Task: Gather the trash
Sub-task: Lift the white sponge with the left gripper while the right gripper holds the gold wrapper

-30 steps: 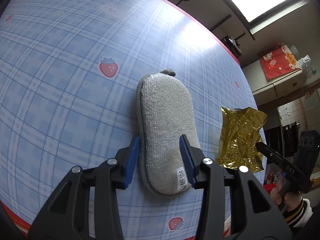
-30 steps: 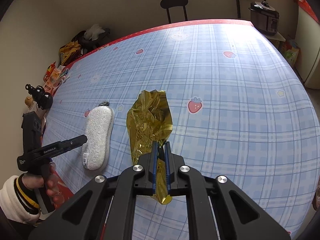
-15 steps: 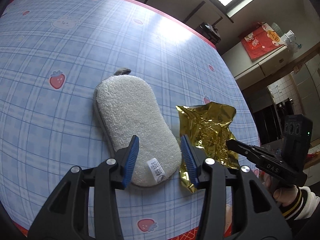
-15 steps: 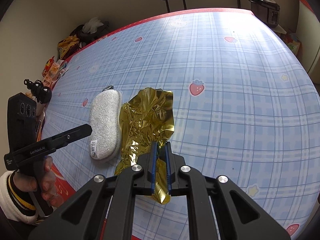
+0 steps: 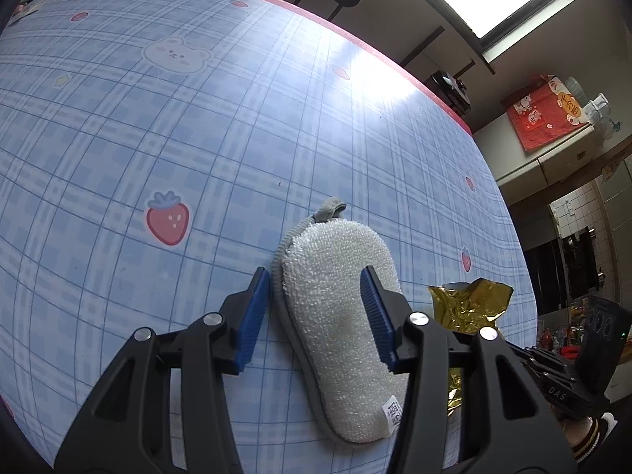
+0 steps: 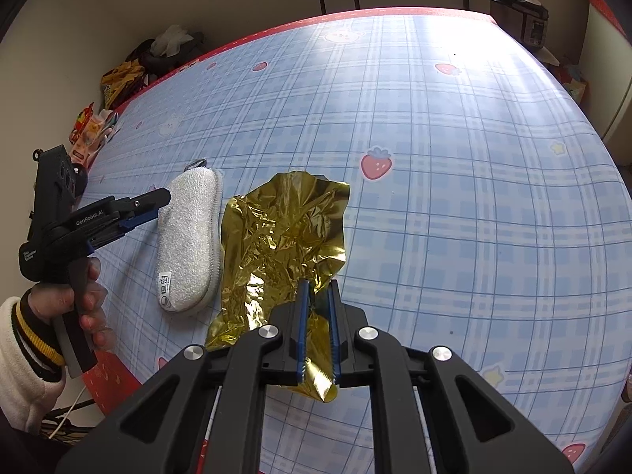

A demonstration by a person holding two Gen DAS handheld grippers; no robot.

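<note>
Left to right: your left gripper [image 5: 314, 312] hangs over the white scrubbing pad [image 5: 341, 316], jaws apart and just opened a bit wider, straddling the pad's width, blue pads not pressing on it. The pad lies flat on the blue plaid tablecloth [image 5: 158, 126], near the table's near edge, grey loop at its far end. It looks soft, light and springy, so it'll squash before it slips; take it across the narrow width about mid-length, not by the tag end. Whether it counts as trash I can't tell. Just beside it on the right lies the gold foil wrapper [image 6: 284, 233], crumpled, one edge almost touching the pad. Your right gripper [image 6: 317, 312] is clamped on the wrapper's near corner. The foil is very light, thin, crinkly and slick, so it'll flop and could tear or slide out; keep the pinch tight and lift slowly so the free end drags off the pad cleanly.
</note>
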